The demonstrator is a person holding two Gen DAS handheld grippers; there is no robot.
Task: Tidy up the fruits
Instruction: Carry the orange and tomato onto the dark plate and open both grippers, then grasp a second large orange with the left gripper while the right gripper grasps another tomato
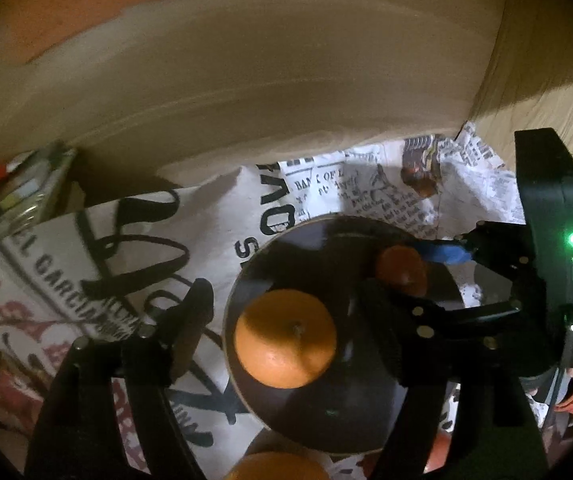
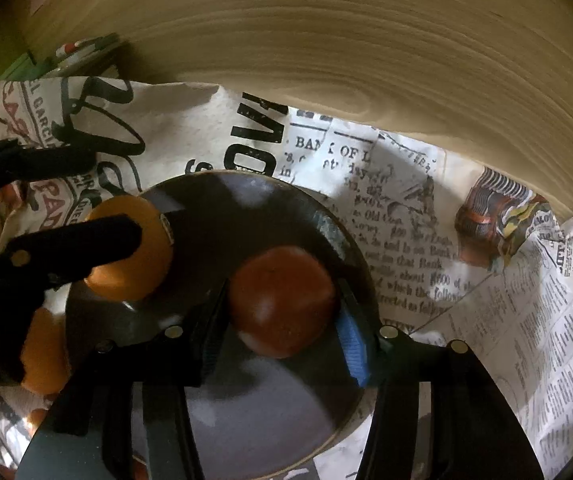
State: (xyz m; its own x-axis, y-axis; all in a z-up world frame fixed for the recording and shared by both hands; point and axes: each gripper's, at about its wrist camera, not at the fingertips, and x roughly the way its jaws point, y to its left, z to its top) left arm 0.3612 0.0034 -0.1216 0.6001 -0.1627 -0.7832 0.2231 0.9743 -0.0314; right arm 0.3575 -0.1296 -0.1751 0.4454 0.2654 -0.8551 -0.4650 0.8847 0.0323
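round bright orange fruit (image 1: 285, 338) with a small stem dimple on top, smooth skin, resting on the left part of a round dark glossy plate (image 1: 326, 412). smaller, darker reddish-orange round fruit (image 2: 282, 300), dull in shadow, on the same plate toward its right side, well apart from the orange one. plate set on a spread of printed newspaper sheets (image 2: 406, 240) over a pale wood-grain tabletop (image 2: 326, 40). third orange fruit (image 1: 278, 468) just off the near rim of the plate, only partly visible at the lower edge of the left view; more orange shapes beside the plate's left rim in the right view, too hidden to tell apart.

left gripper (image 1: 290, 312) over the orange fruit, jaws standing apart on either side of it, black fingers clear of the skin. right gripper (image 2: 278, 332) around the darker fruit, jaws apart, blue-padded finger (image 2: 354, 344) very near the fruit's right side, dark finger at its left; cannot tell whether either pad touches the skin.

small stack of coloured flat items (image 1: 18, 196) at the far left, too blurred to identify.
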